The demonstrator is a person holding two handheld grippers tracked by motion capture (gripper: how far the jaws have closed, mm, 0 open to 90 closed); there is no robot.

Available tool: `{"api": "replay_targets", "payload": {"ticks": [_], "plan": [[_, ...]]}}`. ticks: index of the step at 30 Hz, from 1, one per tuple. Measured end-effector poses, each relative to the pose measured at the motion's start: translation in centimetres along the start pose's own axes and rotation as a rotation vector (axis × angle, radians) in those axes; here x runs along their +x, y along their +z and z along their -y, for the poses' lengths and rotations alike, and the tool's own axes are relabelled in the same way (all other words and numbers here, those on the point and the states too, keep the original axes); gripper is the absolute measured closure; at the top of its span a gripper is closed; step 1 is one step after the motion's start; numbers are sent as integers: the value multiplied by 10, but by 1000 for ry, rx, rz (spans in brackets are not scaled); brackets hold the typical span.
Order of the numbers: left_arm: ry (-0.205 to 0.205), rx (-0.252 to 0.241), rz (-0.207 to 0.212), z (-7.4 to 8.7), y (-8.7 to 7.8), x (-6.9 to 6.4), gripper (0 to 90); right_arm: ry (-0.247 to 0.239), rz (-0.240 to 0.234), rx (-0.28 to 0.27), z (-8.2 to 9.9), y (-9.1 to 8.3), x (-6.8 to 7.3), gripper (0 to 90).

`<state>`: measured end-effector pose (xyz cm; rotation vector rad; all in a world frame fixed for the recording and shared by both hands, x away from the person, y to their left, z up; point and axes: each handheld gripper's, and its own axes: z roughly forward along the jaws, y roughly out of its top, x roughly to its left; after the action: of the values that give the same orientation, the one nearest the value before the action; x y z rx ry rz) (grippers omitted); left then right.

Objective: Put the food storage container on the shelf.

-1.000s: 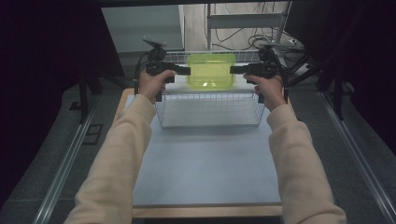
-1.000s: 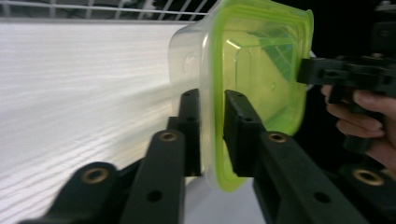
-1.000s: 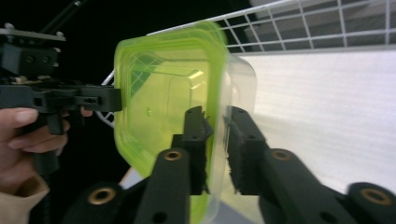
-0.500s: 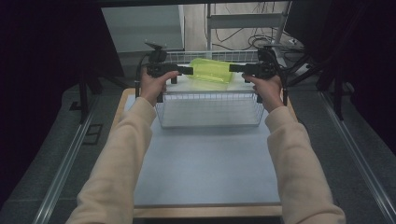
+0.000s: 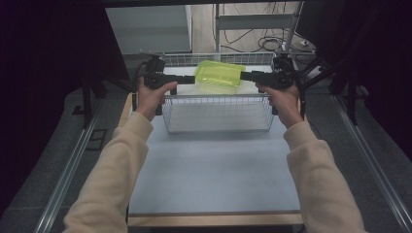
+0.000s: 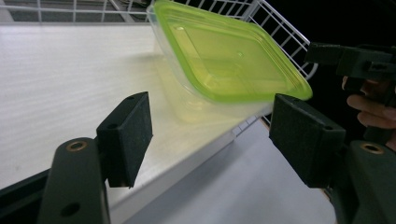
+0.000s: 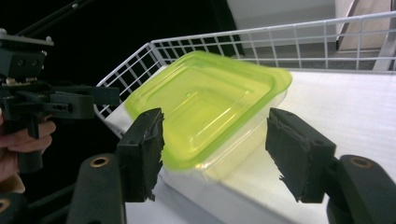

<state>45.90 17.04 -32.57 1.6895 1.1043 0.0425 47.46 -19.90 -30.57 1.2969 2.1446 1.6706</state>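
A lidded green container is seen tilted at the far side of a wire basket, flanked by the left gripper and right gripper, both spread apart, so a release appears finished and withdrawal is called for.
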Motion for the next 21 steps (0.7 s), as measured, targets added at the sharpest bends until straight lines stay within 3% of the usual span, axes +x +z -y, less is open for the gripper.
{"api": "replay_targets", "payload": {"ticks": [5,6,9,12,13,14,15,16,17,18,19,20,21], "plan": [[21,-23,11,13,-11,-8,290,-52,-3,10,11,-11,6,342],[36,-31,16,21,-16,-13,291,-81,-1,17,20,-17,9,333],[68,-33,10,32,-22,-17,290,-101,-7,22,30,-22,11,326],[102,-27,3,57,-32,-25,286,-160,-3,41,53,-35,16,300],[102,-27,3,57,-32,-25,286,-171,-9,42,59,-39,16,299],[114,-28,12,72,-35,-29,286,-176,-20,41,66,-43,17,295],[114,-28,12,72,-35,-29,284,-181,-26,46,72,-47,18,288],[129,-20,20,88,-37,-33,283,-190,-29,54,79,-51,18,283],[129,-20,20,88,-37,-33,283,-190,-29,54,79,-51,18,283],[143,-13,31,104,-38,-38,281,-225,-21,63,94,-57,21,273],[143,-13,31,104,-38,-38,280,-225,-21,63,94,-57,21,273],[163,0,41,121,-38,-41,280,-259,-13,75,110,-63,23,265],[163,0,41,121,-38,-41,278,-269,-11,80,118,-65,24,264]]}}
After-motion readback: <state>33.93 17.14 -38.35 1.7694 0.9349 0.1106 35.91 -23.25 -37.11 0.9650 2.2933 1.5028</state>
